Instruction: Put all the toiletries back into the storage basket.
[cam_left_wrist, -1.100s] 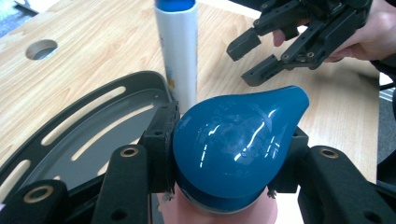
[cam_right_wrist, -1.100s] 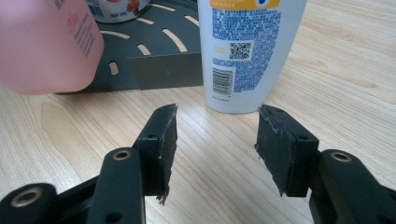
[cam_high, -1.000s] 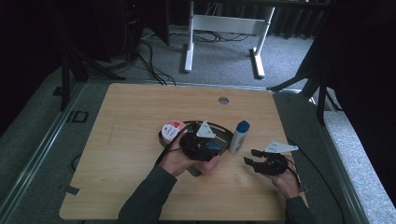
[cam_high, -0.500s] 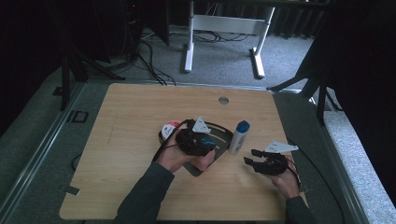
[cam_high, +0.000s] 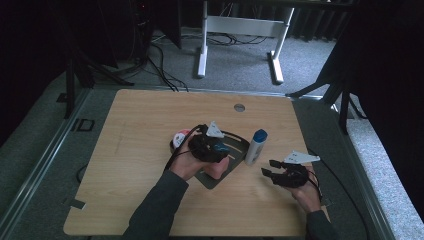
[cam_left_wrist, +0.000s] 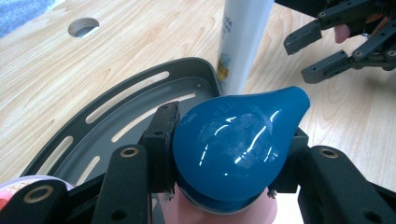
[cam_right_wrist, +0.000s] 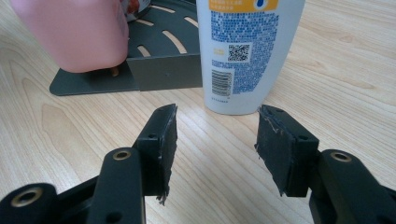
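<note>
A pink bottle (cam_high: 220, 168) with a blue teardrop cap (cam_left_wrist: 238, 149) is clamped at the cap by my left gripper (cam_high: 216, 149), whose pads (cam_left_wrist: 161, 140) press on both sides. The bottle's pink body (cam_right_wrist: 79, 32) hangs low over the near part of a dark grey slotted tray (cam_high: 239, 143); whether it touches the tray I cannot tell. A white bottle (cam_high: 256, 147) with a blue cap stands upright on the table just right of the tray. My right gripper (cam_high: 270, 168) is open and points at the white bottle (cam_right_wrist: 243, 51) from a short distance, nothing between its pads (cam_right_wrist: 163, 140).
A red and white round object (cam_high: 179, 138) lies at the tray's left end, partly behind my left hand. A round hole (cam_high: 239, 107) is cut near the table's far edge. The table's near edge runs just behind both forearms. Dark stands and cables lie beyond the table.
My left hand with the pink bottle has shifted slightly to the left and covers more of the red and white object. The right gripper has stayed still.
</note>
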